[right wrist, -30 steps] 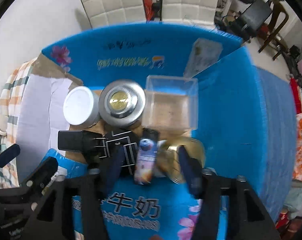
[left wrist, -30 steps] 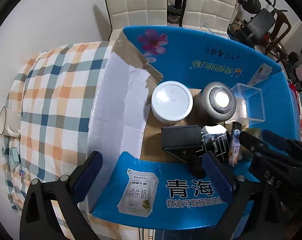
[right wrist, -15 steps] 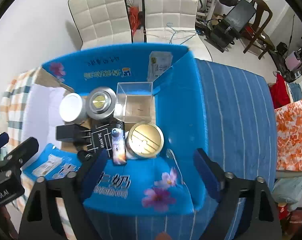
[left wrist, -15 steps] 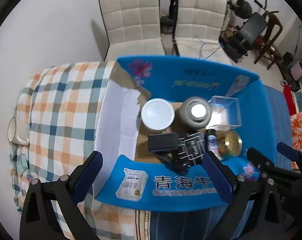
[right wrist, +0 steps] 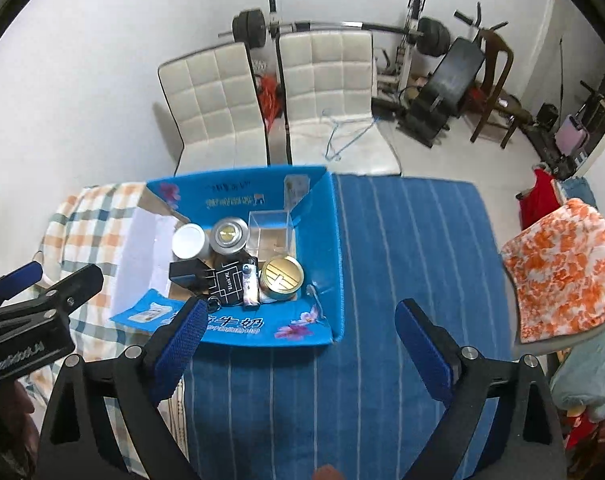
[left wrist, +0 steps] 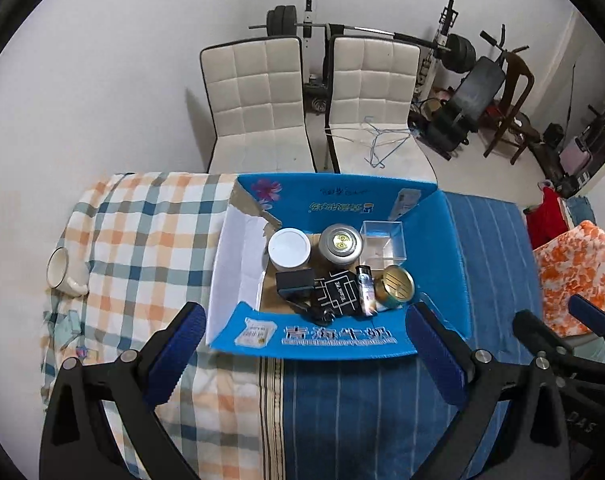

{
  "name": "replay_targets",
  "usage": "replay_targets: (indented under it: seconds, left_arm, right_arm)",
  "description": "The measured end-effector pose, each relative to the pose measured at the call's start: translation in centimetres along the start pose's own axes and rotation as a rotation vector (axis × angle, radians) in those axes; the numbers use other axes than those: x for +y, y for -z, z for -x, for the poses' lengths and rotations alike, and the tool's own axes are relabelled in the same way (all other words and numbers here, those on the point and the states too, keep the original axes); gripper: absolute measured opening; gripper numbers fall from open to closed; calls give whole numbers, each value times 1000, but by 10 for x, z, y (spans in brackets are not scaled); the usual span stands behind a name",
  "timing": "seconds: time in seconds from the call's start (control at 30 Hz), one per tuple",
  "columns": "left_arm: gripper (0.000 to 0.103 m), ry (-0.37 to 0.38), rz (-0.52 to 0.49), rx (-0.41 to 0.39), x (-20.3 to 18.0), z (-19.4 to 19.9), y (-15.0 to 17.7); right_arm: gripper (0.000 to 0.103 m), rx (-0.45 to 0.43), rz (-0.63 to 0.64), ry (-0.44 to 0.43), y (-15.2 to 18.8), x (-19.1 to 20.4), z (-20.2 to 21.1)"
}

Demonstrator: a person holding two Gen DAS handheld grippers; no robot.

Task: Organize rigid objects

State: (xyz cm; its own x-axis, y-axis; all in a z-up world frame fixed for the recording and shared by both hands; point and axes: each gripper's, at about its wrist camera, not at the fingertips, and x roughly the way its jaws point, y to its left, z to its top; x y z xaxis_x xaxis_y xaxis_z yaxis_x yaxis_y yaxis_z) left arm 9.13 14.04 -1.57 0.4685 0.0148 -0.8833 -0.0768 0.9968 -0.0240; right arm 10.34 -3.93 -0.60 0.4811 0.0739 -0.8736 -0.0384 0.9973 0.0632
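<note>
Seven rigid items sit packed in the blue box [left wrist: 450,248], both the left gripper [left wrist: 302,344] and right gripper [right wrist: 298,334] spread empty above: clear case [left wrist: 382,240] brittle, take by walls; tins [left wrist: 339,244] slick, grip sides; lighter [left wrist: 365,286] light, pinch flats.

Home room, doubles as gym: two white quilted leather chairs [left wrist: 258,100], black barbell rack with weight plates [right wrist: 250,34], black weight bench [left wrist: 468,100], tabletop under checked and blue striped cloths [right wrist: 402,240].
</note>
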Motion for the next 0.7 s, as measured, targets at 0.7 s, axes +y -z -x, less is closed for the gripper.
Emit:
replay_targets:
  seconds: [0.7]
  left_arm:
    - [103, -31, 42, -91, 0, 75, 31]
  right_arm:
    - [97, -74, 31, 18, 18, -11, 94]
